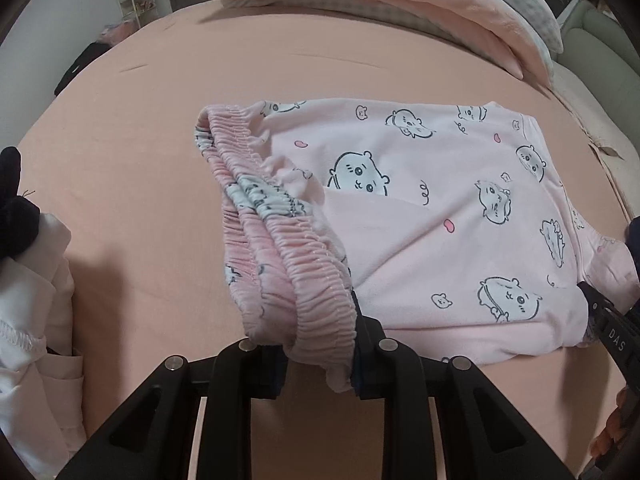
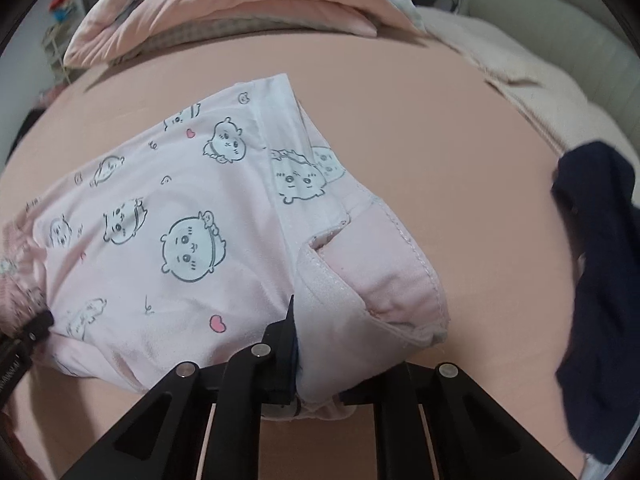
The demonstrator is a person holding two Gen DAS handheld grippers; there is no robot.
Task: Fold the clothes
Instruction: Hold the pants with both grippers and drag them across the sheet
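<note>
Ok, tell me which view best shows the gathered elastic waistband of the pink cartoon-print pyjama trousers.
The left wrist view: the gathered elastic waistband runs across its centre, clamped by the left gripper. The right wrist view shows only a sliver at its left edge.

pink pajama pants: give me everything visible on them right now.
The pink pajama pants are soft, plush-looking fabric printed with white cartoon animal faces and small red hearts. They lie folded on the peach bedsheet, gathered elastic waistband at one end and hemmed cuffs at the other. The left gripper is shut on the waistband's near edge; the right gripper is shut on the cuff end. No other garment touches them.
</note>
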